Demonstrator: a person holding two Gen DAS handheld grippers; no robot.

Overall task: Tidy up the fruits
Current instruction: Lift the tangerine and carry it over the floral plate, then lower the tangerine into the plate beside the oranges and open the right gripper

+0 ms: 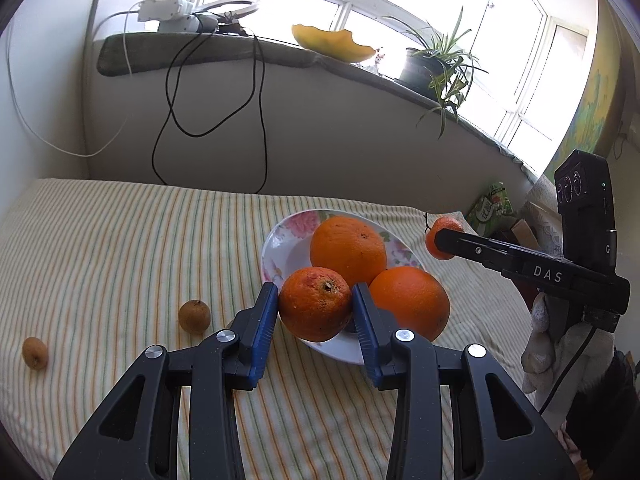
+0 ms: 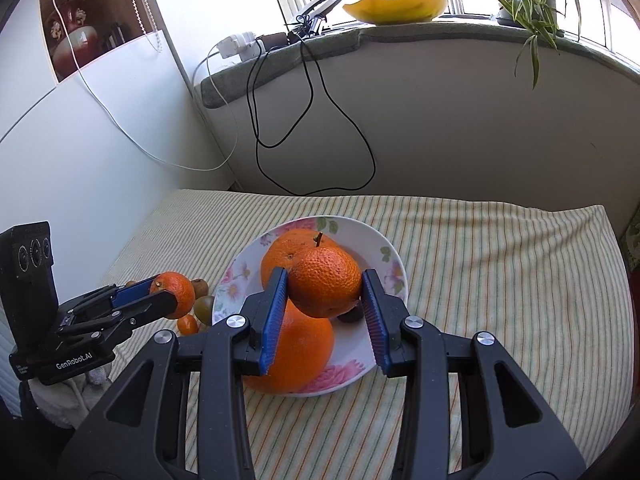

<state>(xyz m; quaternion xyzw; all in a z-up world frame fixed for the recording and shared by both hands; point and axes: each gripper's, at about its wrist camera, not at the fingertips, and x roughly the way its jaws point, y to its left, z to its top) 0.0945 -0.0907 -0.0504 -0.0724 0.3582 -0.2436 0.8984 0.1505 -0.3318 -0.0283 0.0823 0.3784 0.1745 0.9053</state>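
Left gripper (image 1: 315, 309) clamped on a reddish orange (image 1: 315, 303), jaws partly open around it, over the plate (image 1: 280, 246) rim at 6 o'clock. Right gripper (image 2: 325, 282) pinches a tangerine (image 2: 325, 280) above the plate. Two oranges (image 1: 347, 249) sit in it. Two brown fruits (image 1: 194, 316) on the cloth (image 1: 120, 248) at 8 o'clock.

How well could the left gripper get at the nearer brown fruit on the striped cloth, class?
Probably not yet: the left gripper is shut on an orange, so its jaws are full. Nothing lies on the striped cloth between it and the brown fruit; the way otherwise looks free.
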